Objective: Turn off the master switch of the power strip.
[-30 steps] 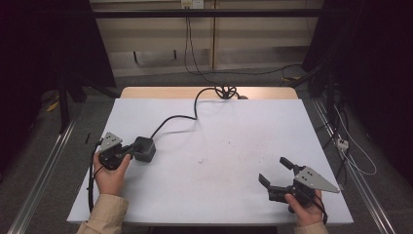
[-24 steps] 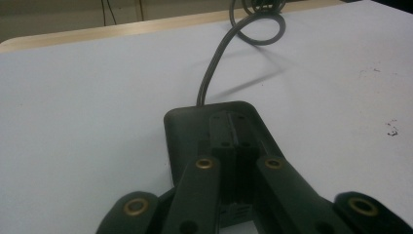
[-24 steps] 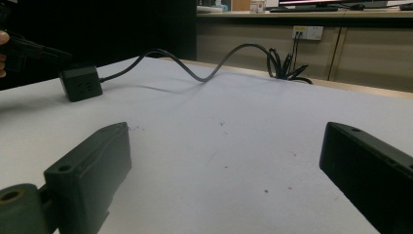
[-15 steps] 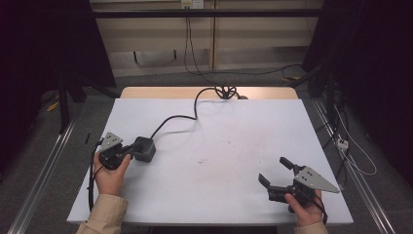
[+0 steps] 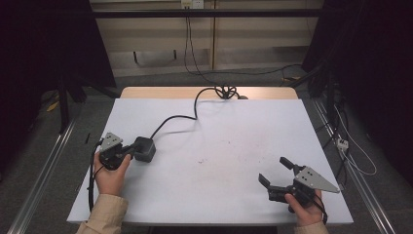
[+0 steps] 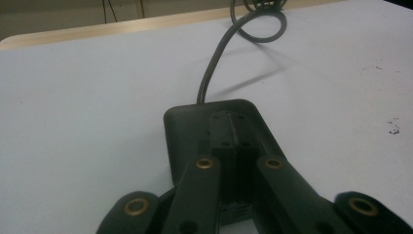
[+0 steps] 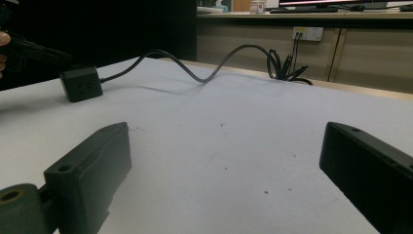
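Note:
A black socket box (image 5: 144, 148) sits on the left of the white table (image 5: 229, 200). Its dark cable (image 5: 178, 117) runs to the back edge. My left gripper (image 5: 130, 152) is shut, its two jaws pressed together with the tips lying over the box's top (image 6: 187, 124); nothing shows between them. In the left gripper view the closed jaws (image 6: 235, 126) point along the box toward the cable (image 6: 214, 73). Near the front right, my right gripper (image 5: 273, 170) stands open over bare table, far from the box (image 7: 81, 84). Its jaws (image 7: 226, 141) are wide apart with nothing between them.
The cable ends in a coil (image 5: 225, 91) at the table's back edge, beyond which a wall with sockets (image 7: 307, 33) stands. Loose wires (image 5: 348, 146) lie on the floor to the right. Small dark specks (image 5: 207, 159) mark the table's middle.

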